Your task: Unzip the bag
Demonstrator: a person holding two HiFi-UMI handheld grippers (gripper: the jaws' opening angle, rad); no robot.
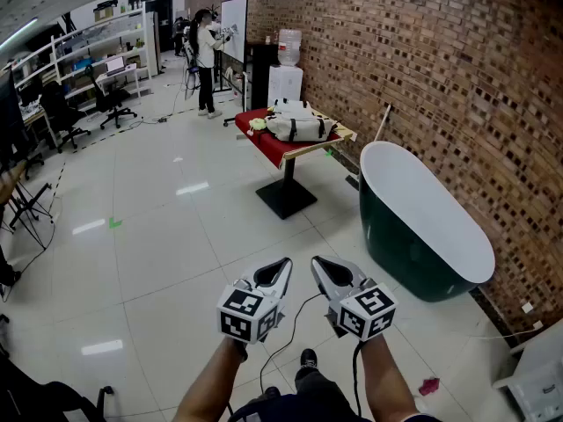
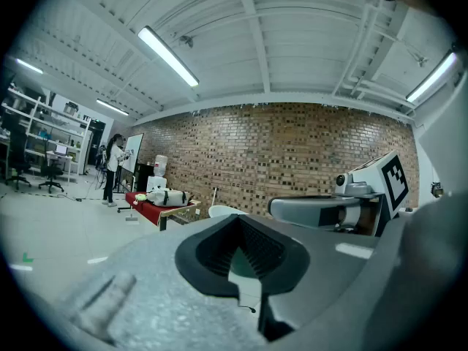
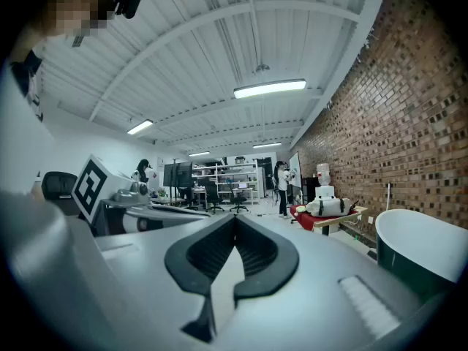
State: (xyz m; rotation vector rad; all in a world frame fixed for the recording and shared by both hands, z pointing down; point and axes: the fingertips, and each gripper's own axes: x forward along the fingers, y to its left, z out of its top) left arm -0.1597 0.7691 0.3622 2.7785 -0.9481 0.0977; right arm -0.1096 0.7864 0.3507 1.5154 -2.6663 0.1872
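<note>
My left gripper (image 1: 274, 278) and right gripper (image 1: 332, 275) hold their jaws pressed together and empty, because the white duffel bag (image 1: 301, 127) lies well ahead of them on the red-clothed counter (image 1: 274, 150).

Both bare forearms (image 1: 211, 383) reach forward side by side, holding the grey, marker-cubed left gripper (image 1: 281, 265) and right gripper (image 1: 320, 265) near, tips converging, jaws pressed together, empty.

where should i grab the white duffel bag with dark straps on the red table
Probably a dark strap of the white duffel bag, from this side of the red table: the bag lies flat, straps wrapping over it. Its zip pull is too small to see.
</note>
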